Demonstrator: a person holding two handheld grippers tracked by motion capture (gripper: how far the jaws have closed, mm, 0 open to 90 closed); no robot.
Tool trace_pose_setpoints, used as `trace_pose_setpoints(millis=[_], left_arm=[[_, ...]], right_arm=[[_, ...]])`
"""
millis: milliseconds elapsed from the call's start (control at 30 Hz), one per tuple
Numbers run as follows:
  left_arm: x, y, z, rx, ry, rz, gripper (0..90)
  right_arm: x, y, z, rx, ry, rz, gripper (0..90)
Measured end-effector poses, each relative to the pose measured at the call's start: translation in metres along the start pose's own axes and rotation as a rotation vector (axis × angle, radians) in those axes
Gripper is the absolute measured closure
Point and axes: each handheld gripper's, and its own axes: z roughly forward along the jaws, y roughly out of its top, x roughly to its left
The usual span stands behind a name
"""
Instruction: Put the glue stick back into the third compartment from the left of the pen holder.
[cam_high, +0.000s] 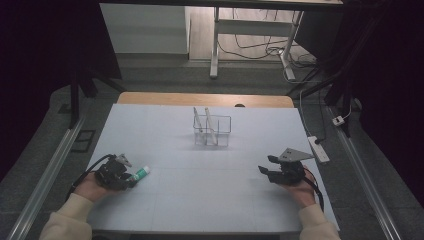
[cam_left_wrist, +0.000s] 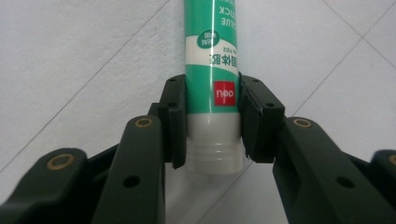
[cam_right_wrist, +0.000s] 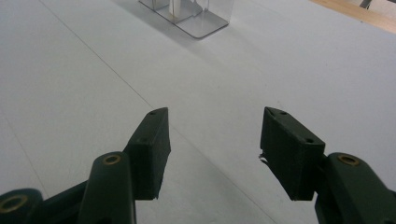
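Between the left tool pads (clamped), the glue stick lies flat, pointing straight ahead

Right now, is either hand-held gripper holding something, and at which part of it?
The left hand-held gripper clamps a green glue stick near its white cap end, where green label meets white. The right hand-held gripper is open, holding nothing.

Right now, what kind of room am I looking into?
Probably a lab or workshop set up for recording. A white-covered table stands under dark surroundings, a power strip and loose cables lie on the floor, and a desk frame stands behind.
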Motion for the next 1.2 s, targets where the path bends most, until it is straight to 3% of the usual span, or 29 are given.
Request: trace_pose_setpoints(millis=[267,467,833,933,1200], left_arm=[[0.001,0.0,-0.003,-0.021,0.013,0.007,64.6],[0.001,-0.001,-0.014,-0.093,0.049,0.005,64.6],[-0.008,0.008,-0.032,-0.255,0.069,0.033,64.6],[-0.01,0.011,-0.035,-0.285,0.062,0.042,64.6],[-0.014,0.025,-0.035,-0.308,0.037,0.082,64.6]], right_arm=[[-0.001,0.0,-0.001,-0.008,-0.005,0.002,41.7],[-0.001,0.001,-0.001,-0.012,-0.001,0.008,41.7],[0.0,0.001,-0.001,-0.02,0.002,0.004,41.7],[0.0,0.001,0.0,-0.018,0.006,0.007,41.7],[0.001,0.002,0.001,-0.02,0.007,0.005,41.7]])
